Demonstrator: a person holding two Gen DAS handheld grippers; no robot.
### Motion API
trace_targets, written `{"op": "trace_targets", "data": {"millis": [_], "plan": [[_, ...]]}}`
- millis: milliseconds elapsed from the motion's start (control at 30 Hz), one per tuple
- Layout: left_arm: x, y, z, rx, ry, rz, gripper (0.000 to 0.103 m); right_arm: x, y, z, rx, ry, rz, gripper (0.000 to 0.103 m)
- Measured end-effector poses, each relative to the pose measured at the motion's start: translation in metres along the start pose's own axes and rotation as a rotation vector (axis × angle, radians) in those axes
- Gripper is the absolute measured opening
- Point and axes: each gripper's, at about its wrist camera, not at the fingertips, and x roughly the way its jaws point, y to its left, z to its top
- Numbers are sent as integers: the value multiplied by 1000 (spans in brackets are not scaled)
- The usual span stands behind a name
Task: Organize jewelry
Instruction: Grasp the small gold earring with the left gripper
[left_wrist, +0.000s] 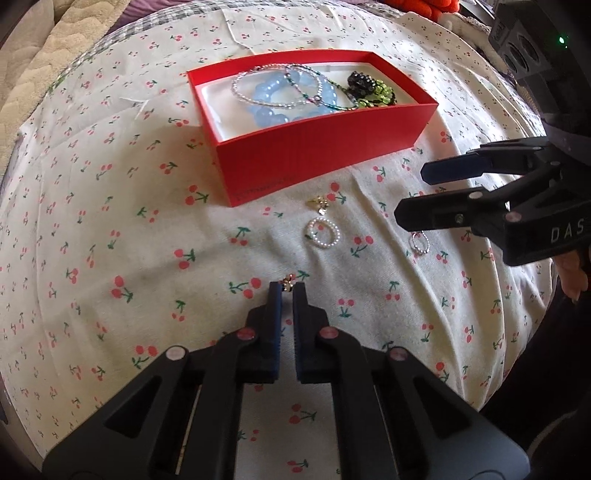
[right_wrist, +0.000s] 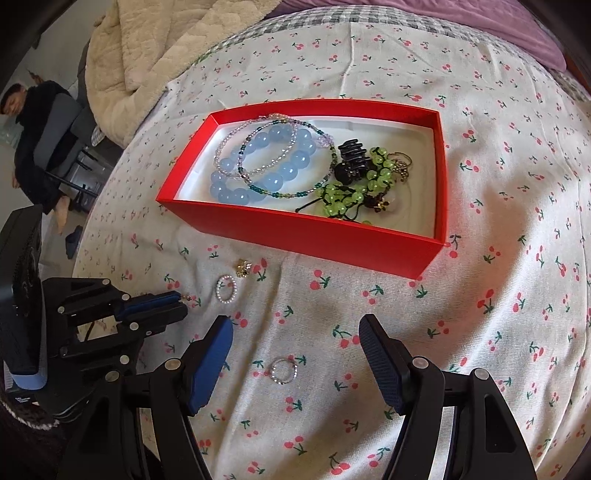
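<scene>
1. Red cardboard is walling the open box (left_wrist: 325, 147) that I am seeing from my left wrist, sitting on the cherry-print cloth (left_wrist: 110, 221) with a blue bead bracelet (left_wrist: 273, 99) and green beads (left_wrist: 373, 96) lying inside it.
2. My left gripper (left_wrist: 288, 288) is pointing down at the cloth near the box, its jaws nearly together and pinching a small gold piece (left_wrist: 288, 284) right at the tips.
3. Between that piece and the box, a pearl ring (left_wrist: 322, 232) and a gold charm (left_wrist: 320, 205) are lying on the cloth, apart from each other.
4. My right gripper (left_wrist: 410, 192) is reaching in from the right side of this view, and a thin silver ring (left_wrist: 419, 243) is lying just under it.
5. From my right wrist, my right gripper (right_wrist: 295, 332) is standing wide open, holding nothing, with the silver ring (right_wrist: 283, 371) lying on the cloth between its fingers.
6. My left gripper (right_wrist: 181, 299) is showing at the left, closed, with the small gold piece at its tip; the pearl ring (right_wrist: 226, 289) and charm (right_wrist: 243, 266) are lying just beside it.
7. The box (right_wrist: 295, 229) is sitting beyond them, also holding a black hair clip (right_wrist: 349, 160).
</scene>
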Motion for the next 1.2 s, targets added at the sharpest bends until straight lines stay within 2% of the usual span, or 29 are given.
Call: {"op": "trace_targets", "data": {"millis": [67,100,133,167,200,233,267,400,533,733,833,900,967,1200], "plan": [[-3,4,-1,3,-5,10,7,4,5,3,3,-4,7,70],[-5,6,-2,3,-10,16,7,6,7,5,6,-5,9,65],[-6,7,-2,6,-10,15,12,8,8,7,13,-5,14,62],[-7,8,-3,10,-6,12,18,11,9,10,26,-2,27,55],[-7,8,-5,12,-3,11,35,14,9,11,42,2,44,51],[-8,9,-6,14,-4,9,48,17,9,13,61,7,61,46],[-8,9,-8,21,-5,4,50,20,9,15,80,12,75,41],[-7,6,-10,40,4,-11,50,31,10,22,135,21,101,34],[-1,3,-7,30,4,-44,50,38,12,30,165,18,108,33],[7,-1,-3,24,-3,-39,48,45,19,31,156,3,72,30],[7,5,-2,6,-9,-47,44,47,24,30,129,-12,26,22],[7,8,-1,-6,-14,-50,42,47,27,29,103,-20,-14,12],[6,9,-2,-11,-20,-49,41,47,29,28,87,-26,-35,9],[6,9,-8,-9,-33,-35,34,33,18,22,110,-14,7,7]]}}
